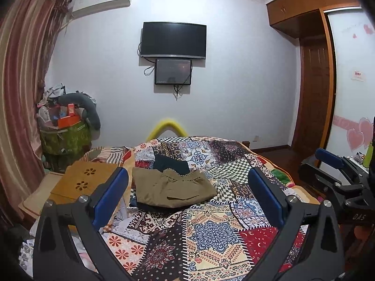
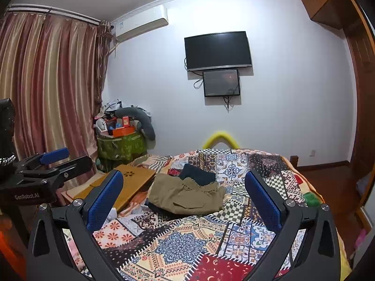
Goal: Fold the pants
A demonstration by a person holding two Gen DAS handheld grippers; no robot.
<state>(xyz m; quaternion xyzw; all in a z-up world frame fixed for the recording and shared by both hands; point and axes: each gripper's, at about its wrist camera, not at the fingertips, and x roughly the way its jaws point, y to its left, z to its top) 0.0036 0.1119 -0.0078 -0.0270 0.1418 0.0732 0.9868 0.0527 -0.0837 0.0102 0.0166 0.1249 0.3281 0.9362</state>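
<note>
Folded khaki pants (image 1: 174, 190) lie on top of a small pile on the patchwork bed cover (image 1: 211, 234), with a dark garment (image 1: 171, 161) behind them and dark fabric under them. In the right wrist view the same khaki pants (image 2: 187, 195) and dark garment (image 2: 198, 174) sit mid-bed. My left gripper (image 1: 187, 187) hangs open above the near bed, short of the pile, with nothing between its blue pads. My right gripper (image 2: 184, 192) is open too, also empty. Each gripper shows at the edge of the other's view: right gripper (image 1: 337, 171), left gripper (image 2: 46, 161).
A wooden lap tray (image 1: 82, 182) lies at the bed's left edge. A green bin piled with clutter (image 1: 65, 131) stands by the striped curtain (image 1: 21, 82). A TV (image 1: 173, 39) hangs on the far wall, a wooden wardrobe (image 1: 311, 82) stands right, a yellow arch (image 1: 167, 126) behind the bed.
</note>
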